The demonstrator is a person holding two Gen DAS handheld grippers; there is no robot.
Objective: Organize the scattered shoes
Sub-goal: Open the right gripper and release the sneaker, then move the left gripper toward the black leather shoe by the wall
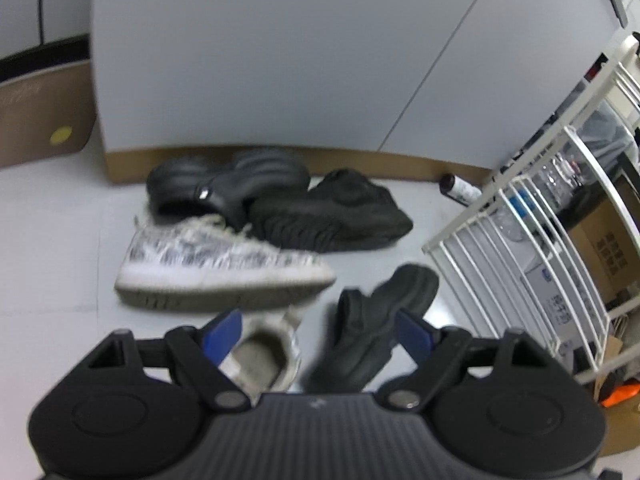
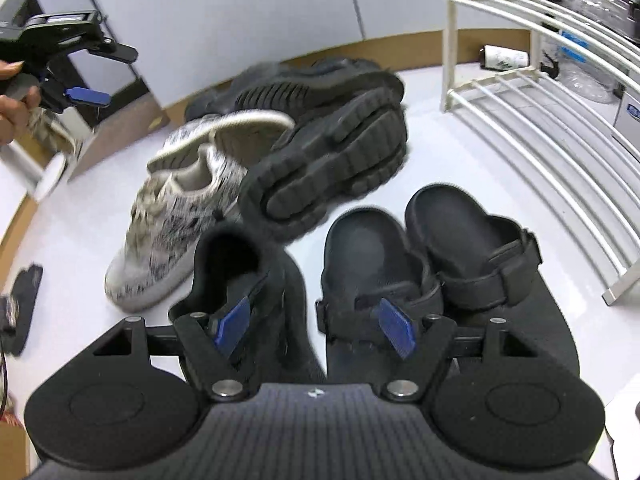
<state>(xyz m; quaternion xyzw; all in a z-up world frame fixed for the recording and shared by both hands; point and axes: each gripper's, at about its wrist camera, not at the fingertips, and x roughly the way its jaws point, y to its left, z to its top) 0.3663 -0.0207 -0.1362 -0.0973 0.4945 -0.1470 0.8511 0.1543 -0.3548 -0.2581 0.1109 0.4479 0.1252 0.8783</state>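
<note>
In the left wrist view my left gripper (image 1: 319,336) hangs open above the floor, with nothing between its blue pads. Below it lie a white patterned sneaker (image 1: 260,360) and a black clog (image 1: 380,320). A second white sneaker (image 1: 216,264) rests on its side farther off, in front of black clogs (image 1: 224,188) and a chunky black shoe (image 1: 332,216). In the right wrist view my right gripper (image 2: 314,327) is open over a black slip-on shoe (image 2: 240,280) and a pair of black strap sandals (image 2: 372,264), gripping neither. The left gripper (image 2: 120,76) shows at the upper left.
A white slatted shoe rack (image 1: 520,240) (image 2: 540,120) stands to the right of the pile. A small bottle (image 1: 458,190) lies by the wall's brown skirting. A grey wall panel (image 1: 280,60) closes the back. A hand (image 2: 12,96) holds the left gripper. A brown box (image 1: 40,120) stands at left.
</note>
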